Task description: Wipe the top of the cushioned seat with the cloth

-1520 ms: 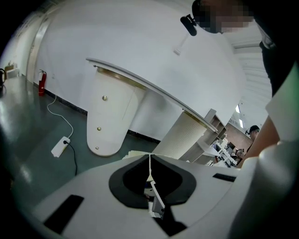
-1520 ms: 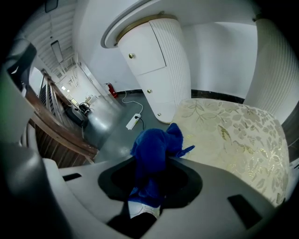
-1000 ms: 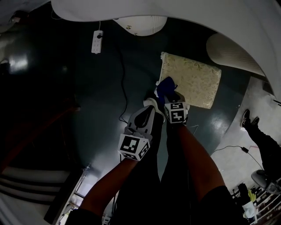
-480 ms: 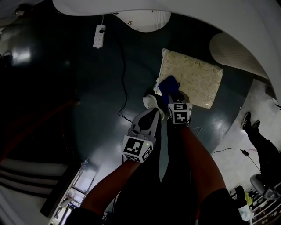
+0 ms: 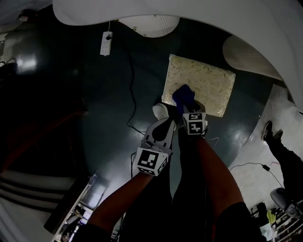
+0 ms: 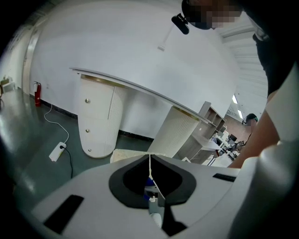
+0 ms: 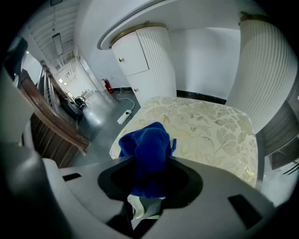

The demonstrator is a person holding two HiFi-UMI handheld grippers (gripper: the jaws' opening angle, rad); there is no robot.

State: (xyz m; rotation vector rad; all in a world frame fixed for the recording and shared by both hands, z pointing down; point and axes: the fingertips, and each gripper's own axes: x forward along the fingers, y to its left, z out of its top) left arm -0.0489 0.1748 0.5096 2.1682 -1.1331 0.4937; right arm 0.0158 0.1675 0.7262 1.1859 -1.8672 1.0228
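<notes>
My right gripper (image 7: 148, 164) has its jaws clamped on the blue cloth (image 7: 147, 148), which bunches up out of them and hangs over the near edge of the cushioned seat (image 7: 212, 133). In the head view the cloth (image 5: 183, 94) sits on the seat (image 5: 210, 84) just in from its near left corner, with the right gripper (image 5: 187, 106) right behind it.

The rest of the leaf-patterned top is bare toward the far edge and the right side. Two white ribbed pedestals (image 7: 152, 60) stand close behind the far edge, and the right-hand one is nearly at the far right corner. A curved white tabletop (image 5: 199, 14) runs above them.

Left of the seat the dark floor (image 5: 94, 104) is open, crossed by a black cable (image 5: 133, 90) running from a white power strip (image 5: 105, 43). A white shoe (image 5: 160, 111) rests just beside the seat's near left corner.

My left gripper (image 5: 166, 124) is held back over my leg, well short of the seat. Its jaws are pressed together with nothing between them.

The only print I can make out is the black-and-white square markers on the two cubes. The red fire extinguisher (image 6: 37, 92) by the wall is too small to read.

Against a second ago, the cloth has moved from the seat's left edge onto its top.
</notes>
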